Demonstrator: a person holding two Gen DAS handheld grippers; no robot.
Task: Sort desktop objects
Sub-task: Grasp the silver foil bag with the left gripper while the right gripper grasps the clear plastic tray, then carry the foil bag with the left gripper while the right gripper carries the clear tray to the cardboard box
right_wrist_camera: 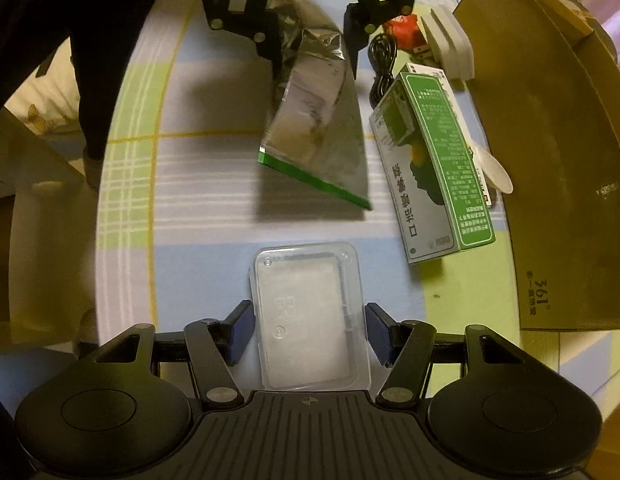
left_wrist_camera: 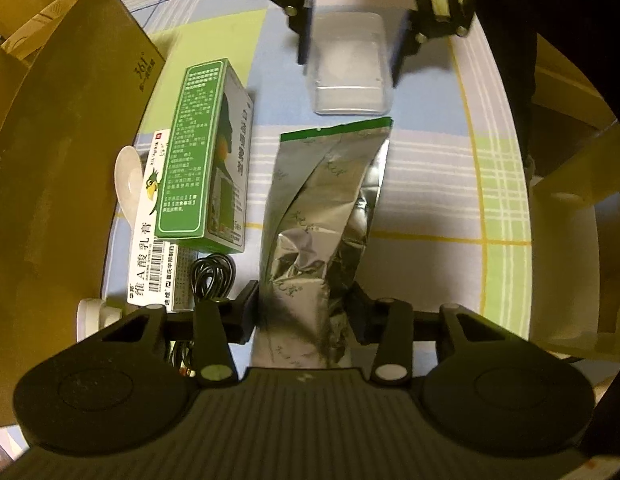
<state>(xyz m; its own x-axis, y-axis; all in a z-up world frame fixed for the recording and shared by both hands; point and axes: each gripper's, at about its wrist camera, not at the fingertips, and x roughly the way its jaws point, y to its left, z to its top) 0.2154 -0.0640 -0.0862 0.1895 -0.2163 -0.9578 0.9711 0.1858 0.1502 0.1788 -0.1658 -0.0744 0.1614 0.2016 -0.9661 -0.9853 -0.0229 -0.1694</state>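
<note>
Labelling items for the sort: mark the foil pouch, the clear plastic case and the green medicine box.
foil pouch (left_wrist_camera: 310, 236), left wrist view, on its crinkled silver middle.
clear plastic case (right_wrist_camera: 310, 316), right wrist view, on the centre of its lid.
green medicine box (left_wrist_camera: 192, 152), left wrist view, on its green text panel.

Left claw (left_wrist_camera: 304, 312) clamped on the foil pouch (left_wrist_camera: 322, 208), right claw (right_wrist_camera: 308, 332) spread wide, fingers untouching.

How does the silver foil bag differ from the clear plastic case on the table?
The silver foil bag is opaque, crinkled and long, with a green edge; the clear plastic case is see-through, rigid and smooth. The bag looks raised at its far end in the left tool, throwing a shadow; the case lies flat between the right tool's fingers. Each sits between one tool's fingers.
</note>
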